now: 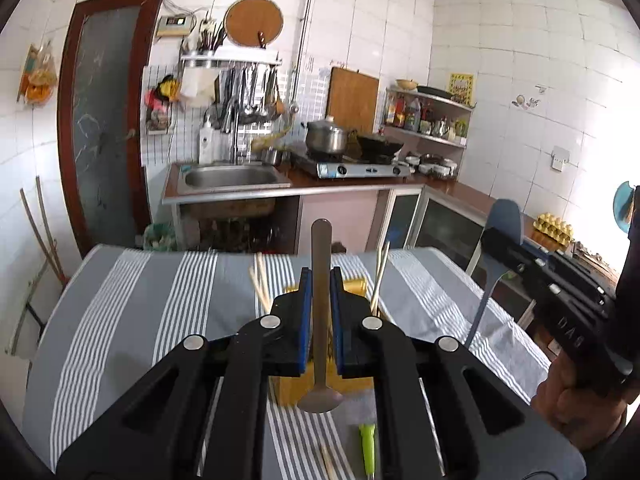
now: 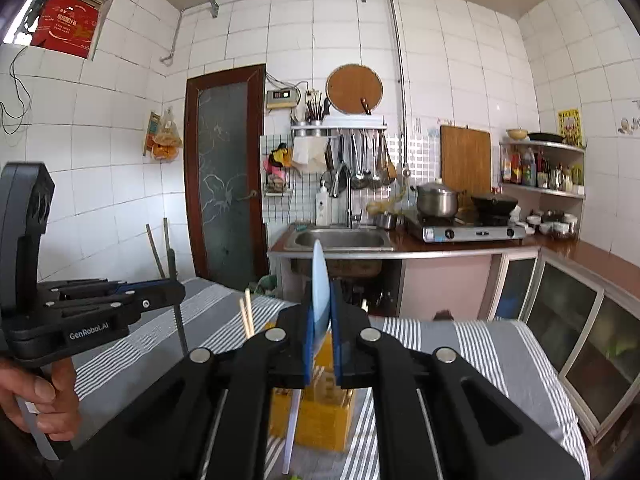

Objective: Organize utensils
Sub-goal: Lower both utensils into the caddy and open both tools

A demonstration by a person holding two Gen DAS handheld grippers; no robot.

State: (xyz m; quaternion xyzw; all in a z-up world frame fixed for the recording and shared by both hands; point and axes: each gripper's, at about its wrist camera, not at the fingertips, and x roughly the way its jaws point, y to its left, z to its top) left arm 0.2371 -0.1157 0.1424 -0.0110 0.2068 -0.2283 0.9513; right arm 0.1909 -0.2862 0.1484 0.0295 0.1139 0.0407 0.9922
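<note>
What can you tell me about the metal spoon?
The metal spoon looks like dull, grey steel. It has a long flat handle with a rounded end and a small oval bowl. The left gripper is shut on its handle, jaws pinching both sides. The handle points away towards the kitchen, the bowl nearer the camera, above the striped tablecloth.

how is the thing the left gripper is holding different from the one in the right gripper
The left gripper holds a metal spoon, grey steel; the right gripper holds a blue spatula, plastic-looking. The metal spoon's bowl hangs below the pads, handle up; the blue spatula's broad blade points up, thin handle down. Both are clamped roughly upright above the striped tablecloth.
</note>
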